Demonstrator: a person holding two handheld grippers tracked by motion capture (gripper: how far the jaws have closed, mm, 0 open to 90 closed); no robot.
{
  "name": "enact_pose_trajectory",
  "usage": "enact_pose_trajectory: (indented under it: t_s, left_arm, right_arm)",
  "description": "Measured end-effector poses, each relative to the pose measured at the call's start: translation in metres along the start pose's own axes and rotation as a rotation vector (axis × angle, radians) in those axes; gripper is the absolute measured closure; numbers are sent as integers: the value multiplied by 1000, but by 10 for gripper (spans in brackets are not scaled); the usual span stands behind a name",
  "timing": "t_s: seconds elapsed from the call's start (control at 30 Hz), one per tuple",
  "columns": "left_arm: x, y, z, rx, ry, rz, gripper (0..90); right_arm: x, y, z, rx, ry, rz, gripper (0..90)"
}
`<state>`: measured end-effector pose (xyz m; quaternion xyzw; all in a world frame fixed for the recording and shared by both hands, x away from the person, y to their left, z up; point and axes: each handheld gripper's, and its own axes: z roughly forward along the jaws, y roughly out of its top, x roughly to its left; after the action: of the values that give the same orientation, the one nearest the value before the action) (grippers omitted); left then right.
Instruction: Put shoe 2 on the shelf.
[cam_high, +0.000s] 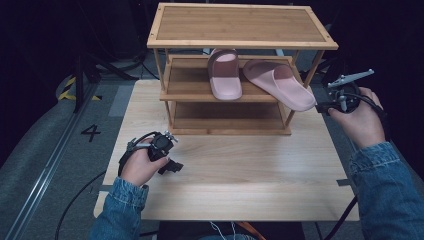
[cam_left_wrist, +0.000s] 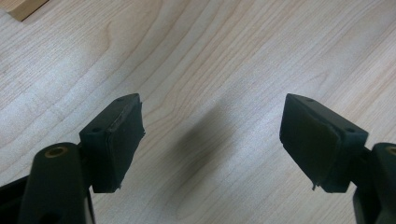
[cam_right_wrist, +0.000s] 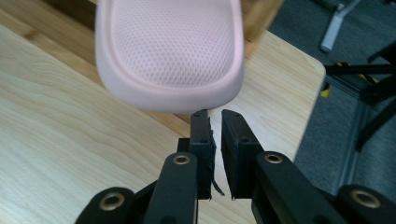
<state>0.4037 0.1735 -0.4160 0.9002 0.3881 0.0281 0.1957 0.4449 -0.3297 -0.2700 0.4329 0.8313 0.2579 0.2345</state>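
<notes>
Two pink slippers lie on the middle tier of a bamboo shoe rack (cam_high: 240, 44). One slipper (cam_high: 225, 75) lies straight. The other slipper (cam_high: 280, 82) lies slanted, its heel (cam_right_wrist: 170, 51) sticking out past the rack's right side. My right gripper (cam_high: 318, 106) sits at that heel. In the right gripper view its jaws (cam_right_wrist: 215, 114) are shut to a thin slit just under the heel's rim, with nothing between them. My left gripper (cam_high: 172, 165) rests low over the table at the front left, its jaws (cam_left_wrist: 210, 135) open wide over bare wood.
The rack stands at the back of the light wooden table (cam_high: 240, 175). Its top and bottom tiers hold nothing. Cables trail off the table's front edge. Grey floor with stand legs (cam_right_wrist: 341, 23) lies beyond the table's right edge.
</notes>
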Motion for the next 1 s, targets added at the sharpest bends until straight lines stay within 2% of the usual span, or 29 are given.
enact_pose_trajectory:
  t_s: [0.43, 1.0]
  left_arm:
    - [0, -2, 1, 9, -6, -6, 220]
    - [0, -7, -1, 3, -1, -11, 220]
  right_arm:
    - [29, 18, 11, -32, 57, -75, 825]
    - [47, 33, 20, -54, 102, -117, 815]
